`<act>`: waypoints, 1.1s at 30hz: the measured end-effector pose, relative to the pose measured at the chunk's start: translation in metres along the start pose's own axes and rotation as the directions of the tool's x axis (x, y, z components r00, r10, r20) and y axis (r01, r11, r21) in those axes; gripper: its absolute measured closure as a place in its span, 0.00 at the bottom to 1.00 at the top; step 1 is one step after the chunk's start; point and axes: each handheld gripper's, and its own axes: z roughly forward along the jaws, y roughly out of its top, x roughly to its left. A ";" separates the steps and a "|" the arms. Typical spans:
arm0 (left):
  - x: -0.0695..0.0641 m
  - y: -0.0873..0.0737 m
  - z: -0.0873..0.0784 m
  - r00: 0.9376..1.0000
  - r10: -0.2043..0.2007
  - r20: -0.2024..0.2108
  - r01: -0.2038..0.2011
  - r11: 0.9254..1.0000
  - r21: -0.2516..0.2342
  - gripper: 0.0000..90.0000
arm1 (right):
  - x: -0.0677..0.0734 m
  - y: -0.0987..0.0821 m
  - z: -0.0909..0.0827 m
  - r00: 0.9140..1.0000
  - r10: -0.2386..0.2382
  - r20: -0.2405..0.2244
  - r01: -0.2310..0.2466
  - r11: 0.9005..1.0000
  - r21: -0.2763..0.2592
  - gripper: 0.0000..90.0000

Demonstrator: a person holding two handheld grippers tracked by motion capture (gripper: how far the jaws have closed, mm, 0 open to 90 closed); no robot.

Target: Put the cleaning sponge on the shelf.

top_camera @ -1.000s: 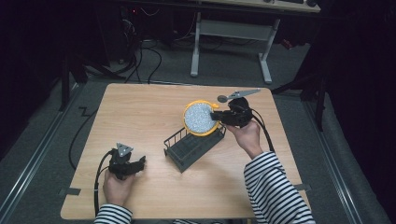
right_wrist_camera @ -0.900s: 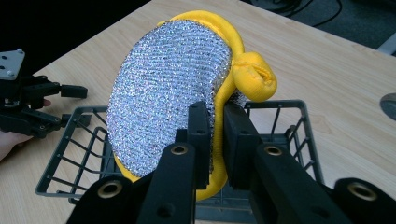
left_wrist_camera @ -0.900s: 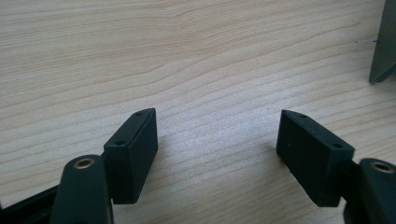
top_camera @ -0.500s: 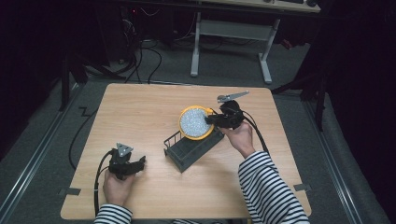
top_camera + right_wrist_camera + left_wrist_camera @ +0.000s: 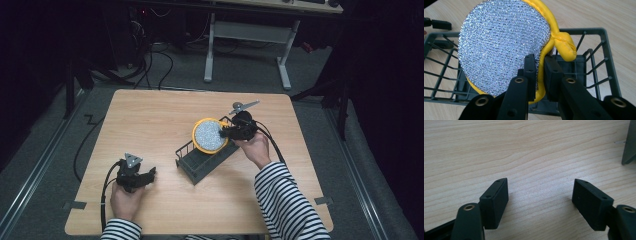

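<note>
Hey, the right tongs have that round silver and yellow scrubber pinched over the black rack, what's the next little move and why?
Probably lower the scrubber a little further into the wire rack, then open. The right tongs are shut on its yellow rim, holding it on edge above the rack's floor, so releasing now might let it tip out. The left tongs rest open on the table, apart from the rack.

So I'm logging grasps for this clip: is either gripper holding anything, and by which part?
The right gripper pinches the round scouring pad at its yellow rim, above the black wire basket. The left gripper is open, holding nothing.
</note>
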 end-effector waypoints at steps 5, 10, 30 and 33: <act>0.000 0.000 0.000 1.000 0.000 0.000 0.000 1.000 0.000 0.33 | -0.001 -0.001 0.003 1.000 0.006 -0.004 -0.005 1.000 0.030 0.91; 0.000 0.000 0.000 1.000 -0.001 -0.001 0.001 1.000 0.000 0.33 | -0.001 -0.001 0.004 1.000 -0.002 0.006 0.001 0.998 0.055 0.91; 0.000 0.000 0.000 1.000 -0.001 0.000 0.001 1.000 0.000 0.33 | -0.003 -0.003 -0.009 0.999 0.010 0.033 -0.012 0.999 0.040 0.60; 0.000 0.000 0.000 1.000 0.000 -0.001 0.000 1.000 0.000 0.33 | -0.003 -0.003 -0.019 0.999 0.010 0.049 -0.010 1.000 0.007 0.57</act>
